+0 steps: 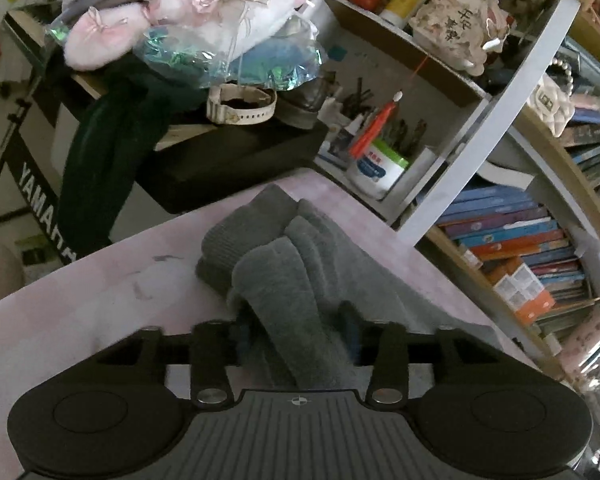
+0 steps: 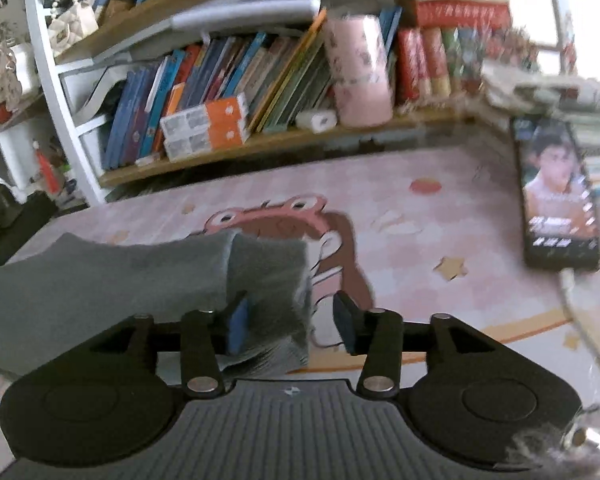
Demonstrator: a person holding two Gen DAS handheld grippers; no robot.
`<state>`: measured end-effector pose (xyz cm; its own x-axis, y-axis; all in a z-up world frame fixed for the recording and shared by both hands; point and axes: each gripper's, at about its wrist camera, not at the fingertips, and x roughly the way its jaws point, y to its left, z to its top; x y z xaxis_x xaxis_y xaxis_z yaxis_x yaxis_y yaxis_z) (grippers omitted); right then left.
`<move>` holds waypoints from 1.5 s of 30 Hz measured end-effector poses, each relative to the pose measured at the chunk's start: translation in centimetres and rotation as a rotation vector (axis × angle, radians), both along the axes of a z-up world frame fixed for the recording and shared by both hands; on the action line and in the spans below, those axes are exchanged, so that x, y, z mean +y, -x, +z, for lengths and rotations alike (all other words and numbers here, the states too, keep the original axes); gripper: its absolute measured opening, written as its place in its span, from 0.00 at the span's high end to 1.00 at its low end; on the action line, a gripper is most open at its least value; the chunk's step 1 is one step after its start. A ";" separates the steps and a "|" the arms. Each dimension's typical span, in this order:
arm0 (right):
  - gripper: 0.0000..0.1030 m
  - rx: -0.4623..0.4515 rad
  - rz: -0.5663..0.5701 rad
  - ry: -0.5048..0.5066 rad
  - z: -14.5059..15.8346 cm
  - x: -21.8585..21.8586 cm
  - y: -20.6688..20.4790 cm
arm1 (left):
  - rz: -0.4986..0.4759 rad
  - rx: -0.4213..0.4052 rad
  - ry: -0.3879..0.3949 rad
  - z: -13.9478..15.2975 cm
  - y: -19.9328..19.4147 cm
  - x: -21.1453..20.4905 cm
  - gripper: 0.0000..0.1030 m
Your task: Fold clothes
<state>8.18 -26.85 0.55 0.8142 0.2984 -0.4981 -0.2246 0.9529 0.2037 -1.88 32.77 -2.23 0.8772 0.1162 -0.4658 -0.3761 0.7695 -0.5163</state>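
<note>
Your grey knit garment [image 1: 284,248] lies bunched on the pink counter [image 1: 100,300], and a fold of it runs between the fingers of your left gripper [image 1: 296,332], which stand partly apart with the cloth filling the gap; whether they pinch it you cannot tell. On your right wrist view the same garment's ribbed end [image 2: 268,280] sits between the fingers of your right gripper [image 2: 294,320], which stand wide, the left blue pad [image 2: 238,324] against the cloth, the right one clear of it. A phone [image 2: 556,192] lies on the counter well apart to the right. Behind, the bookshelf [image 2: 260,144] holds leaning books, orange boxes [image 2: 208,128] and a pink roll [image 2: 360,72]. A cubby beside it holds a white tub [image 1: 376,168].
</note>
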 end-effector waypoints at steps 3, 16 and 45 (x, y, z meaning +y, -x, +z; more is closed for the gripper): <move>0.49 -0.071 -0.010 0.040 0.5 0.2 1.2 | 0.010 0.004 -0.014 -0.1 0.0 -0.4 0.40; 0.37 -0.204 0.337 0.078 2.5 7.0 4.3 | 0.024 -0.010 -0.050 -0.4 -0.2 -1.8 0.30; 0.36 -0.127 0.826 0.257 -1.3 33.0 1.3 | 0.011 -0.063 0.017 -0.8 0.3 -0.8 0.25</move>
